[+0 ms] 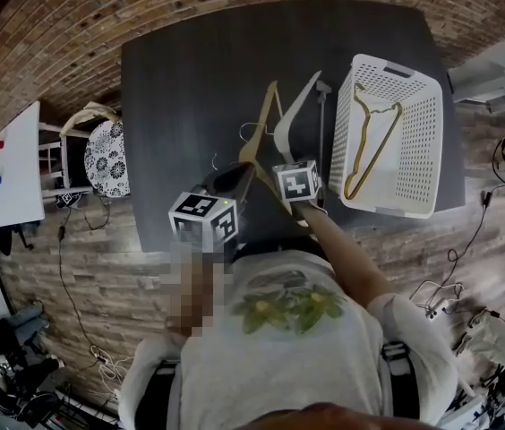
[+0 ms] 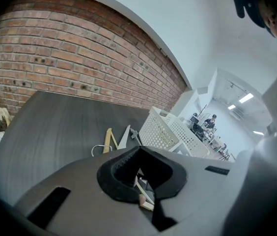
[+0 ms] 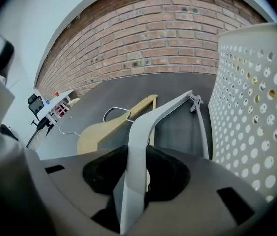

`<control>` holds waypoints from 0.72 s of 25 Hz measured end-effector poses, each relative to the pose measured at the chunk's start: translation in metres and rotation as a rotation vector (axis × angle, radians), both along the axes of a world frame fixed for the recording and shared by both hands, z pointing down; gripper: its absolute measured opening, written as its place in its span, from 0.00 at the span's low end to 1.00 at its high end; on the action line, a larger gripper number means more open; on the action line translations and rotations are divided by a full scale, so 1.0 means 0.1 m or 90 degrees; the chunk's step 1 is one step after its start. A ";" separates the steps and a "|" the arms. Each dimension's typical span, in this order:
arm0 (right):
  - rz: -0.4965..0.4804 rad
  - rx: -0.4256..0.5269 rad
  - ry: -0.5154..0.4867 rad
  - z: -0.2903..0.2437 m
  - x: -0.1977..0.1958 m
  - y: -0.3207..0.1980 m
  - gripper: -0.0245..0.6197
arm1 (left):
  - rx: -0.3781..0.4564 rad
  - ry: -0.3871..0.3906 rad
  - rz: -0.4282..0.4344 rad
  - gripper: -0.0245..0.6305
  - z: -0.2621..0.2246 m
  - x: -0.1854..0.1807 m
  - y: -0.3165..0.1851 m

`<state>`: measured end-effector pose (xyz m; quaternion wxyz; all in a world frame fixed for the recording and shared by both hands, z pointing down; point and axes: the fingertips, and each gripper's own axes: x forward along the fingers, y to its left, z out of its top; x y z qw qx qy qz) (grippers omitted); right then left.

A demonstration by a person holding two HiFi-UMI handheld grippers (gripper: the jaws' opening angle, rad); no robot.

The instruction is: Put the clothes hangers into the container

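A white plastic hanger (image 1: 294, 116) lies on the dark table (image 1: 172, 106), its near end in my right gripper (image 1: 288, 161). In the right gripper view the hanger's arm (image 3: 148, 132) runs straight through the right gripper (image 3: 136, 181), whose jaws are shut on it. Beside it lies a wooden hanger (image 1: 266, 119) (image 3: 109, 129) with a metal hook. The white perforated basket (image 1: 414, 106) (image 3: 256, 107) stands on the right and holds a gold hanger (image 1: 369, 141). My left gripper (image 1: 243, 176) (image 2: 141, 176) hovers over the wooden hanger's near end; its jaw gap is unclear.
The table's front edge runs just in front of the person's body. A chair with a patterned cushion (image 1: 107, 158) and a white board (image 1: 15, 164) stand to the left of the table. Cables lie on the brick floor at the right.
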<state>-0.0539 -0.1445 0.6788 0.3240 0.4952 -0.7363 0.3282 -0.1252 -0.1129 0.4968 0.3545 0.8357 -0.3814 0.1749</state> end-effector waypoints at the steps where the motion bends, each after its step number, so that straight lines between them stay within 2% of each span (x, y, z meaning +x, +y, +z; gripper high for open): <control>1: 0.012 -0.004 -0.010 -0.08 -0.01 0.01 0.25 | 0.001 0.000 0.000 0.08 -0.01 0.00 0.00; 8: 0.035 -0.002 -0.057 -0.27 -0.05 -0.02 0.25 | 0.009 -0.002 -0.004 0.08 -0.05 -0.01 0.03; 12: 0.037 0.035 -0.078 -0.46 -0.08 -0.07 0.25 | 0.012 -0.003 -0.006 0.08 -0.06 -0.03 0.05; 18: 0.043 0.050 -0.133 -0.79 -0.14 -0.02 0.25 | 0.021 0.000 -0.005 0.08 -0.14 -0.02 0.08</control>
